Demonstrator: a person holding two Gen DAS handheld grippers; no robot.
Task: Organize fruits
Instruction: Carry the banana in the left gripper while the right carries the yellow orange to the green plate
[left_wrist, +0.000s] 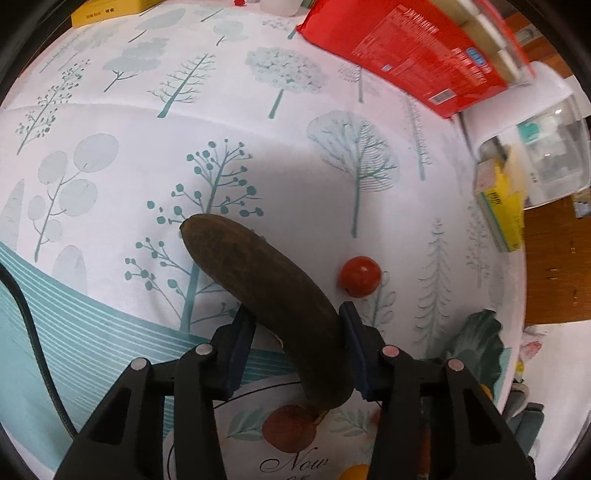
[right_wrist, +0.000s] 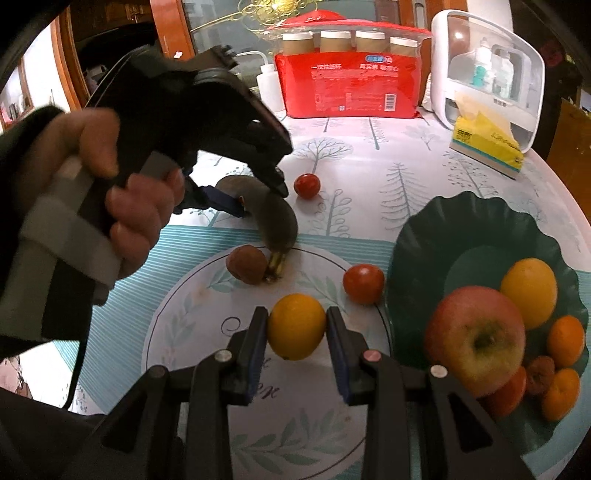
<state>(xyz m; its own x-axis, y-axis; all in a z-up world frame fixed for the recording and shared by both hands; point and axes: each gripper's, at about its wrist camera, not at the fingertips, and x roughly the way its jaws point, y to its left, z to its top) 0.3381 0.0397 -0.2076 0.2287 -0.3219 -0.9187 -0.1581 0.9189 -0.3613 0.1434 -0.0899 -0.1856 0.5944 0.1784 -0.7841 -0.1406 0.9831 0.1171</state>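
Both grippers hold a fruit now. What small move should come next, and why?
Probably carry the yellow orange, clamped in the right gripper, rightward over the green plate, where other fruit already lies. The left gripper holds the dark banana, whose stem end looks close to the table.

A white cloth printed with pale teal trees (right_wrist: 406, 155) covers the tabletop. At its far side stands a red plastic pack of paper cups (right_wrist: 351, 85), four capped brown stacks showing through its clear top. Just left of it is a white squeeze bottle (right_wrist: 267, 86). To the right sits a white storage box with a clear front (right_wrist: 487, 70), bottles inside, and a yellow tissue pack (right_wrist: 487, 144) touching its base. A yellow flat box (left_wrist: 107, 11) lies at the far left edge.
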